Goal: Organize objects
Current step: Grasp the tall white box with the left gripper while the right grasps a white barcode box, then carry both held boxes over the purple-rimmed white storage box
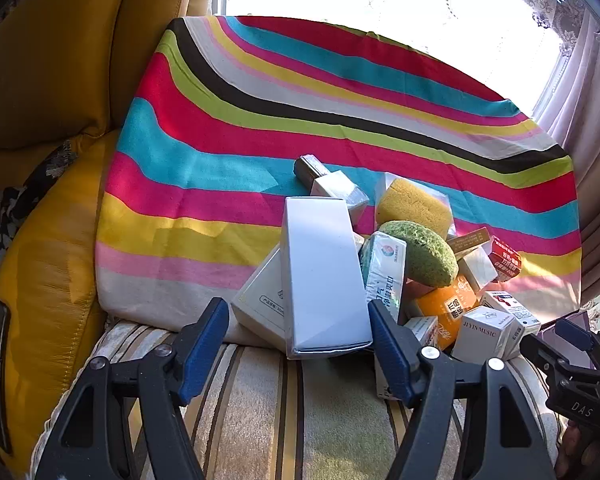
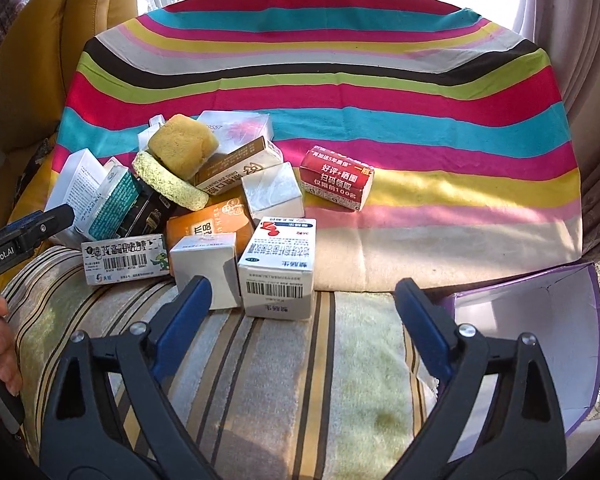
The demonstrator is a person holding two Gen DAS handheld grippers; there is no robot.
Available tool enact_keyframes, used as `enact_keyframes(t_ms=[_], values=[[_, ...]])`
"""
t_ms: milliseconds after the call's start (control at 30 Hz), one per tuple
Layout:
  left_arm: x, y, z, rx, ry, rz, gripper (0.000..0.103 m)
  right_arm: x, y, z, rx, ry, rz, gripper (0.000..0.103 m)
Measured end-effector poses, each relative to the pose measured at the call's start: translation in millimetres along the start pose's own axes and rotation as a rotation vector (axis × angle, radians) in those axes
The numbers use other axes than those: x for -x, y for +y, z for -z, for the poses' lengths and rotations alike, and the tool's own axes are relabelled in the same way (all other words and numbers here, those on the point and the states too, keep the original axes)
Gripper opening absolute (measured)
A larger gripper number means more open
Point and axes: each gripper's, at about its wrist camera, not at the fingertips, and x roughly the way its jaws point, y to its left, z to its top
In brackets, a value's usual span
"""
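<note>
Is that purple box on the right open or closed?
Open: the purple box shows its bare white inside, with nothing visible in it.

Left gripper [image 1: 300, 340], blue-padded jaws apart, pointing down at a tall white box [image 1: 324, 276] that stands between them at the near edge of a heap of small cartons. A green sponge [image 1: 424, 252] and a yellow sponge [image 1: 414, 206] lie on the heap. The heap rests on a striped cloth [image 1: 260, 128] over a striped cushion [image 1: 260, 408]. The right gripper [image 1: 576, 348] shows at the lower right edge; a yellow sofa [image 1: 60, 60] stands left.
</note>
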Motion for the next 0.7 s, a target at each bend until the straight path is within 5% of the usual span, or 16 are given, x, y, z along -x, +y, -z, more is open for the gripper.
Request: enact_keyframes(t_ms=[233,367,700], values=[[-1.7,0.3,0.4,0.009,0.005,0.029,0.040,-20.6,1.8,-8.4,0.007,0.044,-0.010,0.076],[1.1,-1.1,1.7,0.013,-0.004,0.033,0.039,-24.4,1.1,-7.0,0.008,0.062,-0.037,0.046],[23.6,-5.8,4.1,0.022,-0.086,0.030,0.038,3.4,-1.7,0.9,-0.010,-0.045,-0.027,0.045]])
